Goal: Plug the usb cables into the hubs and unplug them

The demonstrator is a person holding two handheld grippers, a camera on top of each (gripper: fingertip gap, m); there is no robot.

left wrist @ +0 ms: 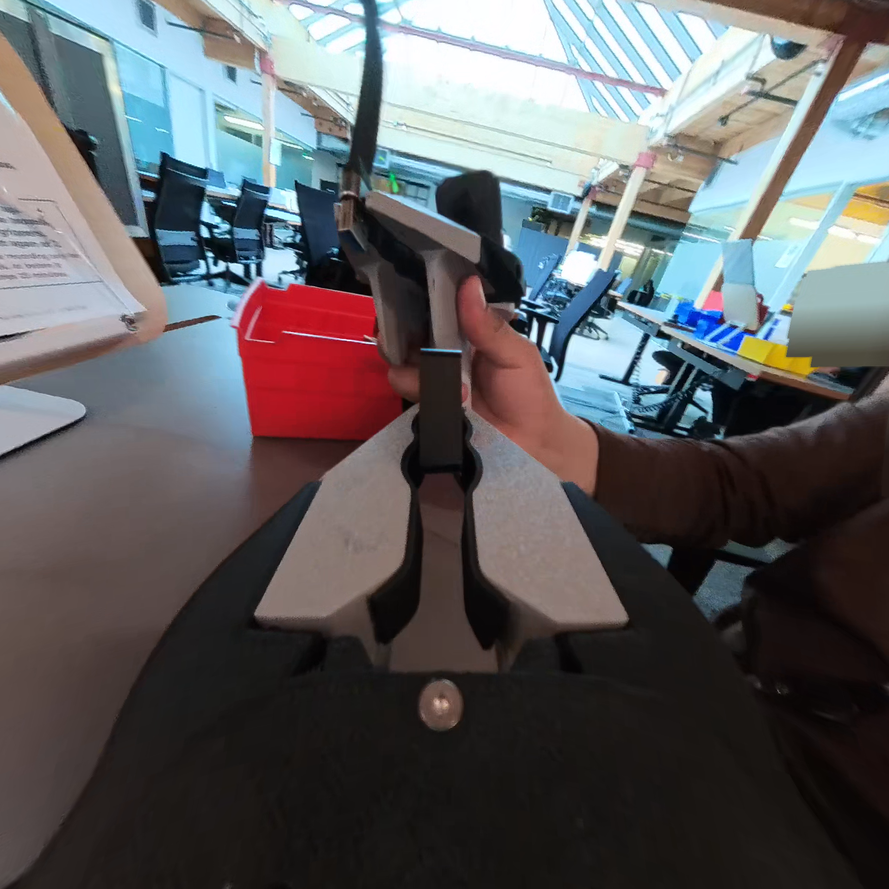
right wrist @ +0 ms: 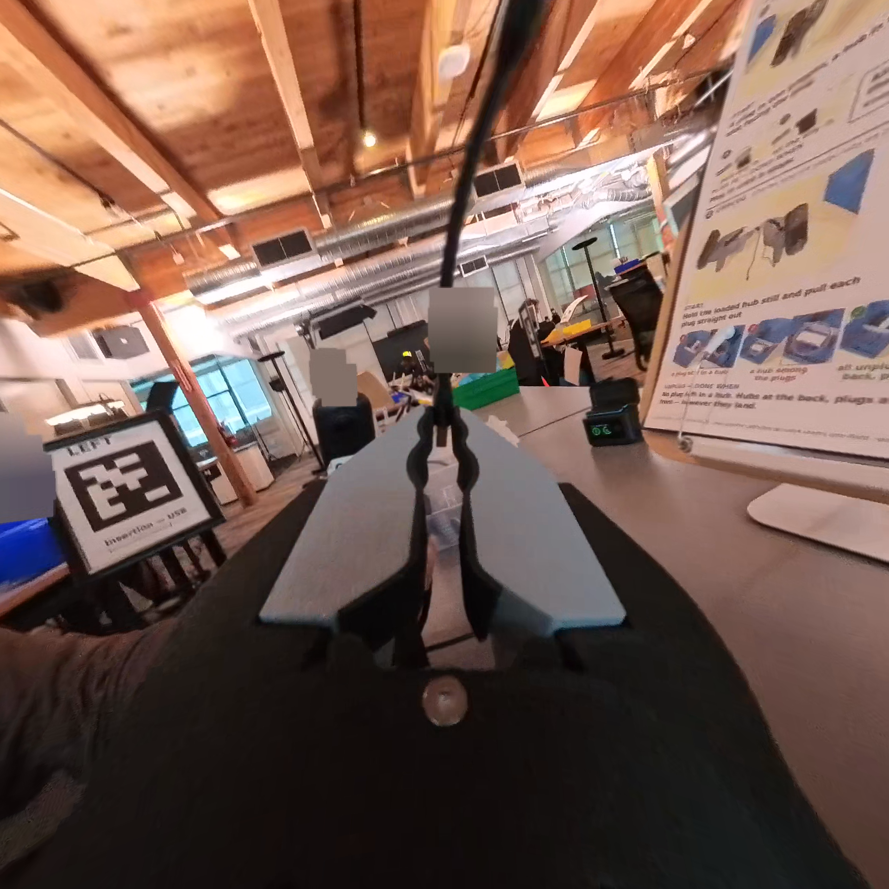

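In the left wrist view my left gripper [left wrist: 440, 421] is shut on a dark flat USB hub [left wrist: 438, 385], which stands up out of the jaws above the table. Beyond it a hand [left wrist: 500, 375] holds my right gripper [left wrist: 353, 216], tilted up and to the left. It is shut on a USB plug [left wrist: 347, 214] whose black cable [left wrist: 368, 96] runs upward. The plug is above and left of the hub, apart from it. In the right wrist view my right gripper [right wrist: 440, 423] pinches the plug [right wrist: 440, 435] at its tips, and the cable [right wrist: 462, 207] rises out of frame.
A red bin [left wrist: 312, 365] stands on the dark table [left wrist: 120, 481] behind the hub. A white stand with an instruction sheet [left wrist: 53, 269] is at the left, and shows in the right wrist view [right wrist: 779, 288]. A small black device [right wrist: 611, 423] and a marker sign [right wrist: 130, 486] are nearby. Tip to tip, the grippers are about 8 cm apart.
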